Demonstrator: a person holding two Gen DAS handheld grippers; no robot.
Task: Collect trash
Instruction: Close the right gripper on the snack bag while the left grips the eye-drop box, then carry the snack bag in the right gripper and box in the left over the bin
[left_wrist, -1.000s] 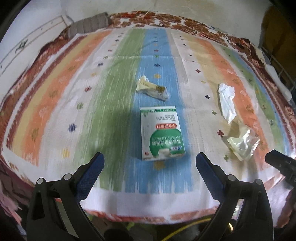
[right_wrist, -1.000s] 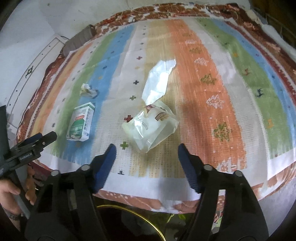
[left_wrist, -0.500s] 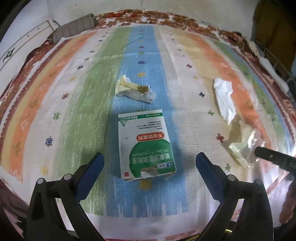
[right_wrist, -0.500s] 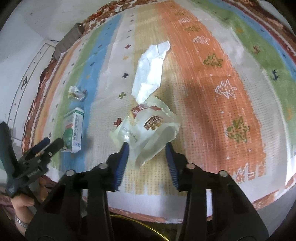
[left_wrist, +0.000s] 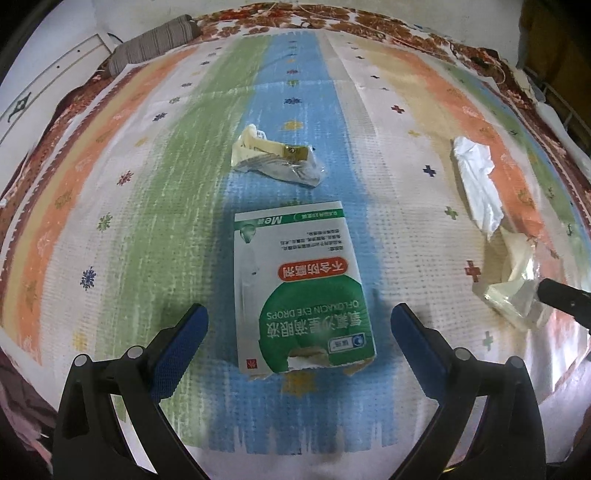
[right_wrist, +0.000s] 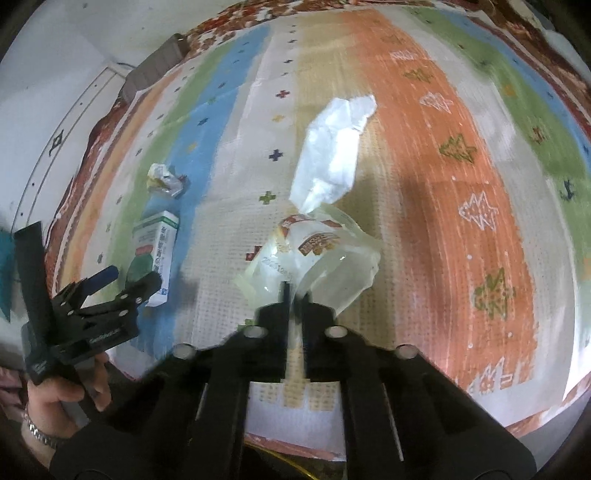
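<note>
A clear plastic snack bag lies on the striped cloth, and my right gripper is shut on its near edge. The same bag shows at the right of the left wrist view, with a right fingertip on it. A green and white eye-drops box lies flat between the wide-open fingers of my left gripper, which hovers above it without touching. Beyond the box lies a crumpled wrapper. A white tissue lies just past the bag.
The cloth covers a bed with a patterned red border. A grey striped pillow sits at the far left corner. A hand holds the left gripper near the cloth's near edge.
My right gripper moved forward to the plastic bag and its jaws closed from wide open to shut on the bag's edge. My left gripper came down and closer over the box, still open.
</note>
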